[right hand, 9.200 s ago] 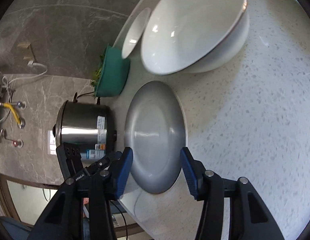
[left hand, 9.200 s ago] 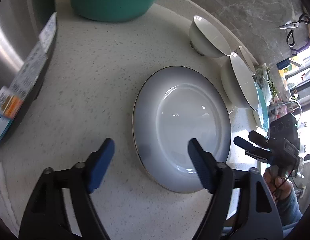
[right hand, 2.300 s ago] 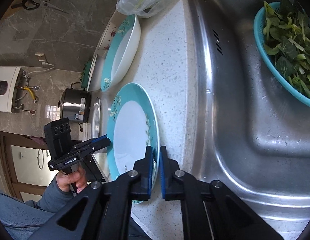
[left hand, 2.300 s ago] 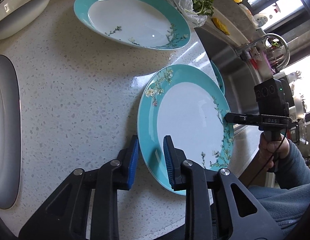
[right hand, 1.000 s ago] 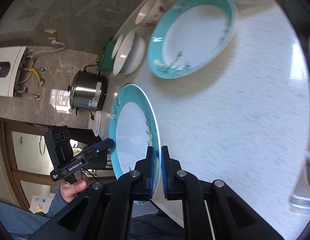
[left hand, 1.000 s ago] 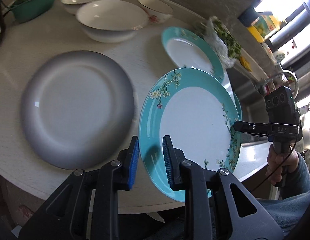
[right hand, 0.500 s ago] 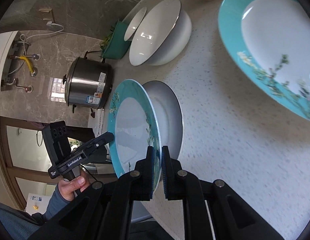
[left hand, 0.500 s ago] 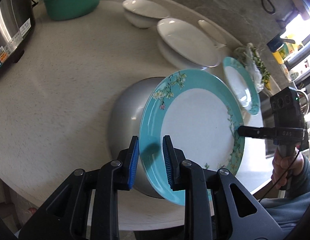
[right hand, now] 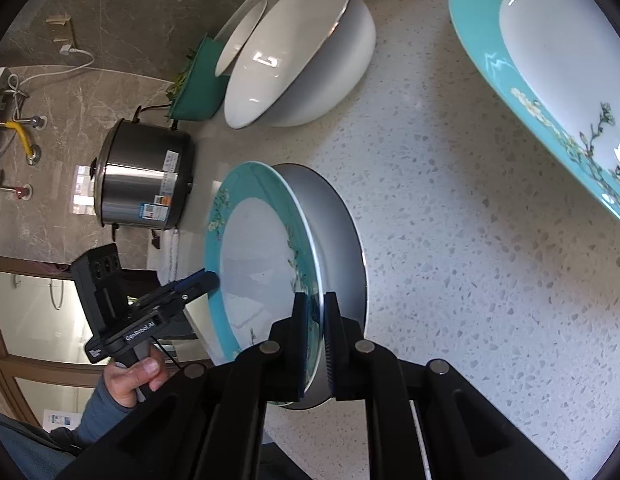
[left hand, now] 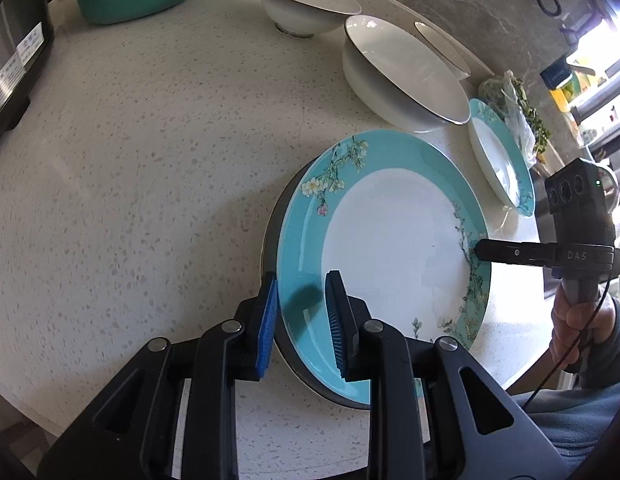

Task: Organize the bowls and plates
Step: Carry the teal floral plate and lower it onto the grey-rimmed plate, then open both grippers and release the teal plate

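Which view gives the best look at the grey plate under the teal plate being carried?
The right wrist view: the grey plate shows a broad band of its inside beside the tilted teal plate. In the left wrist view only a dark sliver of its rim shows beside the teal plate.

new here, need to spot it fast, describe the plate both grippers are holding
On the speckled countertop, in front of the white bowls, lies a grey plate. Just over it is the turquoise plate with a white centre and blossom sprigs, pinched by left gripper and right gripper; its lookalike lies untouched.
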A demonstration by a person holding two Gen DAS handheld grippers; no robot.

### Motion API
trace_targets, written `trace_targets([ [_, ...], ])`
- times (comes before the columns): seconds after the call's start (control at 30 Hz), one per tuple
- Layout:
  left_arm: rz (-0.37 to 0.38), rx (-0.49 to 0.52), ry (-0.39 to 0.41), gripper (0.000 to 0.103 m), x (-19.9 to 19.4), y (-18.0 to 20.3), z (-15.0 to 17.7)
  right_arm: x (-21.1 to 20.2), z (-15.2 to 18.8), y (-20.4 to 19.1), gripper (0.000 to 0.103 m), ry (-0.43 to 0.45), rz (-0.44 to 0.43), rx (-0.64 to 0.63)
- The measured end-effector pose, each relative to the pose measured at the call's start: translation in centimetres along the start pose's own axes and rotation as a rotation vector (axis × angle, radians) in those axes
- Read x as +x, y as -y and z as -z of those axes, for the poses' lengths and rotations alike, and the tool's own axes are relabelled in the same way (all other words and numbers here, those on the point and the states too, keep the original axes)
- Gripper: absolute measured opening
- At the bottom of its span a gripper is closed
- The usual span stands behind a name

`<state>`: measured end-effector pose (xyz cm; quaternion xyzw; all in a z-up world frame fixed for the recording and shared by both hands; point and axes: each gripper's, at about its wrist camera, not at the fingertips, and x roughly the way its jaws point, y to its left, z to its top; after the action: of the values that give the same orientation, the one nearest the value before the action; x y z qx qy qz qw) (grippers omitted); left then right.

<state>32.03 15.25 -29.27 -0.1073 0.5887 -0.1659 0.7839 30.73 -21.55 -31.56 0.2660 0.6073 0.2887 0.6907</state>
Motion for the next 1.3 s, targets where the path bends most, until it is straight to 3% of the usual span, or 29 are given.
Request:
trace_targets([
  [0.3, -0.124, 0.153, 0.000, 0.024, 0.6, 3.6, 0.2, 0.4, 0.2, -0.7, 0.013, 0.026, 0.082, 0.001],
  [0.57, -0.219, 0.229, 0.012, 0.030, 1.3, 6.6, 0.9, 1.1, 0.7, -4.1, 0.017, 0.040, 0.279, -0.115],
  [0.67, -0.236, 0.253, 0.008, 0.042, 1.5, 7.0, 1.2, 1.7, 1.1, -5.5, 0.019, 0.041, 0.369, -0.177],
  [0.8, -0.243, 0.266, 0.005, 0.058, 2.1, 8.0, 1.5, 2.3, 1.4, -6.5, 0.024, 0.048, 0.425, -0.228],
  [0.97, -0.249, 0.274, 0.022, 0.063, 2.2, 8.1, 2.0, 3.0, 1.8, -7.6, 0.028, 0.063, 0.507, -0.295],
  [1.07, -0.258, 0.269, 0.028, 0.068, 2.4, 7.9, 2.2, 3.1, 2.1, -7.9, 0.040, 0.072, 0.527, -0.309],
  [1.13, -0.246, 0.265, 0.042, 0.074, 2.3, 7.9, 2.2, 3.2, 2.2, -8.1, 0.054, 0.080, 0.532, -0.317],
  [1.2, -0.233, 0.262, 0.068, 0.090, 1.8, 8.1, 2.2, 3.2, 2.3, -8.1, 0.058, 0.086, 0.527, -0.307],
  [1.3, -0.204, 0.250, 0.113, 0.103, 0.5, 8.3, 2.0, 2.8, 2.3, -7.9, 0.060, 0.108, 0.517, -0.278],
])
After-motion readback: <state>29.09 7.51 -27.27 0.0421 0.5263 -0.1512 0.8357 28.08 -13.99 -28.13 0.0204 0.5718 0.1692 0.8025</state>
